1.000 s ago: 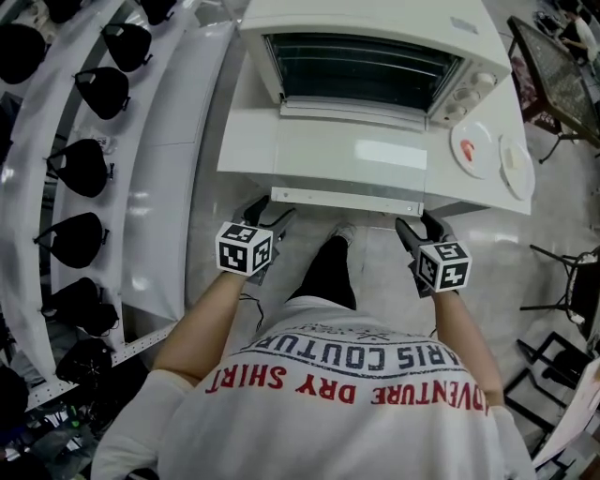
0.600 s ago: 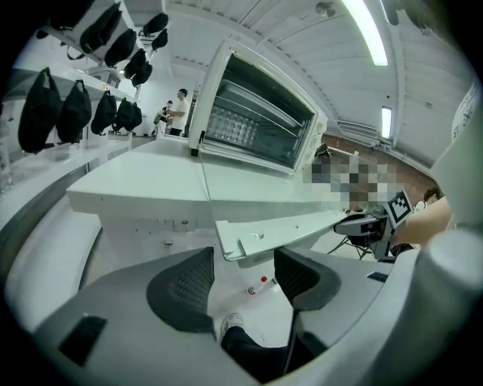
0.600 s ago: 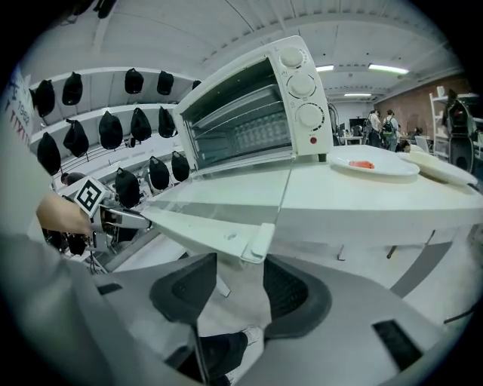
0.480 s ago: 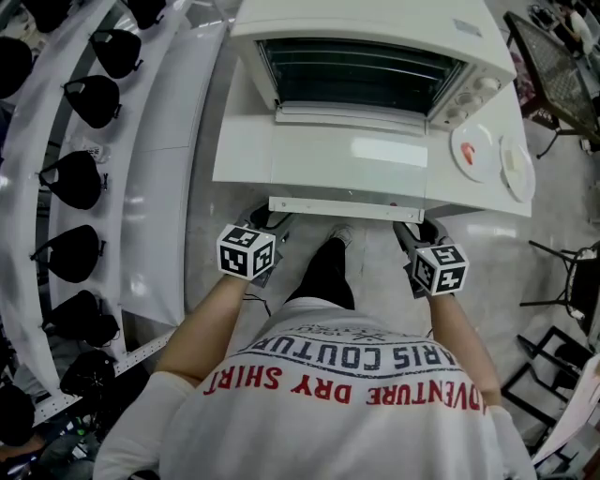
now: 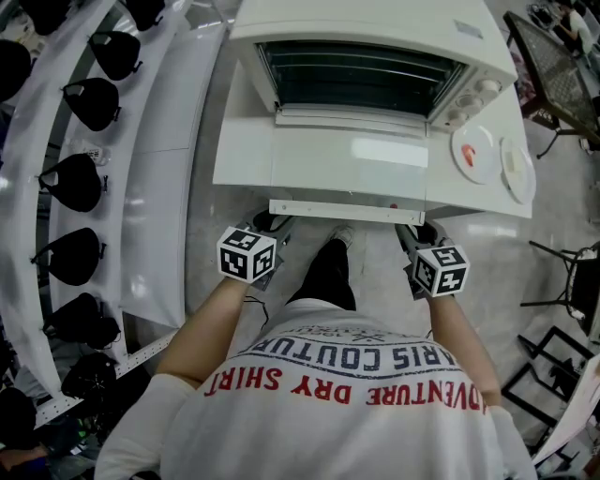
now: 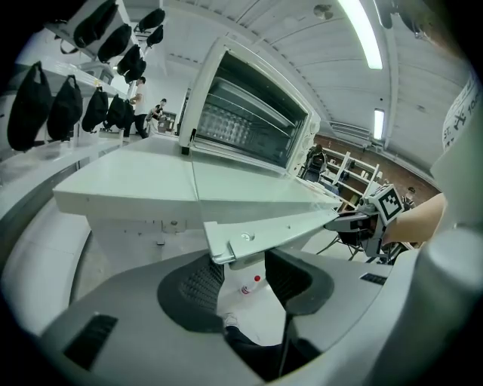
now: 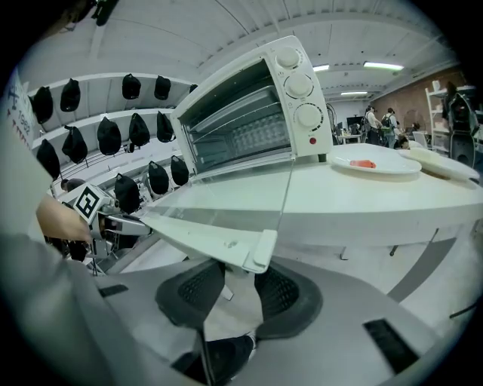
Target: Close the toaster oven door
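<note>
The white toaster oven point(image 5: 375, 28) stands with its glass door point(image 5: 347, 159) folded down flat toward me. The door's handle bar point(image 5: 345, 210) runs along its near edge. My left gripper point(image 5: 267, 223) sits at the bar's left end, my right gripper point(image 5: 419, 230) at its right end. In the left gripper view the handle end point(image 6: 238, 243) lies just above the dark pads point(image 6: 198, 290) of the left gripper point(image 6: 243, 280). The right gripper view shows the same at the right gripper point(image 7: 240, 290), with the handle end point(image 7: 256, 252) over the gap. Both pairs of jaws have just been closing, and a gap still shows between the pads.
Two white plates point(image 5: 473, 148) point(image 5: 516, 167) lie on the counter right of the oven, one with a red bit on it. The oven knobs point(image 7: 298, 87) face front right. Curved white shelves with several black bags point(image 5: 70, 178) run along the left. My leg and shoe point(image 5: 330, 267) are below the door.
Both grippers have edged up to the ends of the handle bar, and their jaws have narrowed from wide apart. The door still lies flat.
</note>
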### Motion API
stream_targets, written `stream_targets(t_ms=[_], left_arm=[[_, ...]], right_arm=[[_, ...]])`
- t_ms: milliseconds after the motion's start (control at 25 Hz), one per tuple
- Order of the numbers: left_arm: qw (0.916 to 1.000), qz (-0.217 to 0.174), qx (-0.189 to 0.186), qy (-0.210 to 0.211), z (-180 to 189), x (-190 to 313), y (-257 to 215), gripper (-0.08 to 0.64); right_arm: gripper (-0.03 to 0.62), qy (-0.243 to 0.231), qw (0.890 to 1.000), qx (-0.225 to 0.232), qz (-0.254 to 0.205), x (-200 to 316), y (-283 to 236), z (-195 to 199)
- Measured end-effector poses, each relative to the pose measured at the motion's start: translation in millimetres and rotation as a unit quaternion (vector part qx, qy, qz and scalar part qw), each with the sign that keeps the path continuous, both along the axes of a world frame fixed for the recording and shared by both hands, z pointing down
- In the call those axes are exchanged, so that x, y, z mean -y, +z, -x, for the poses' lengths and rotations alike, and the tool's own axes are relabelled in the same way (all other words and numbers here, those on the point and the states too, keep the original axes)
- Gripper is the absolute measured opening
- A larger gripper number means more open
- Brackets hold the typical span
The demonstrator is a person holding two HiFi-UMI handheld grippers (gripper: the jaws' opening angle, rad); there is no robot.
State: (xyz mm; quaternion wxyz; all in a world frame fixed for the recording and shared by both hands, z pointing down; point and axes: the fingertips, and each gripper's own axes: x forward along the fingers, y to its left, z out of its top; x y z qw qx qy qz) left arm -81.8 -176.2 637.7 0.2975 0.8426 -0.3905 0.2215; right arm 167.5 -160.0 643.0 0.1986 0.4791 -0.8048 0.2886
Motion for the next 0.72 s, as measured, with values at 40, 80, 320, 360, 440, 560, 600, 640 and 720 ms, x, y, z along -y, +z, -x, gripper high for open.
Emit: stream_targets(t_ms=[40,80,320,360,440,560,600,640,720], left_arm=[[1.0,0.0,0.0,0.0,0,0,0,0.187],[1.0,0.0,-0.002,-0.001,0,0,-1,0.187],[1.0,0.0,-0.007,-0.004,1,-1,-5,0.187],[1.0,0.0,-0.007,-0.005,1,-1,-6,0.187],[1.0,0.0,-0.007,-0.005,1,-1,-8,0.187],[1.0,-0.001,-0.004,-0.008,2,-1,-11,0.178],[1.0,-0.003,-0.003,-0.009,2,-1,-12,0.174],[0.9999,-0.004,-0.003,-0.009,2,-2,-14,0.172],[0.9999,-0.008,-0.004,-0.009,3,-2,-17,0.17]], right_arm=[[0.126,0.001,1.0,0.001,0.0,0,0,0],[0.126,0.001,1.0,0.001,0.001,0,-1,0],[0.121,0.002,1.0,0.007,0.004,-1,-5,1],[0.121,0.002,1.0,0.007,0.005,-2,-6,1],[0.121,0.001,1.0,0.007,0.007,-2,-7,0],[0.12,0.001,1.0,0.011,0.008,-3,-10,0],[0.12,0.001,1.0,0.013,0.008,-3,-12,0],[0.12,0.001,1.0,0.015,0.008,-3,-13,0],[0.12,0.002,1.0,0.019,0.008,-4,-15,0]])
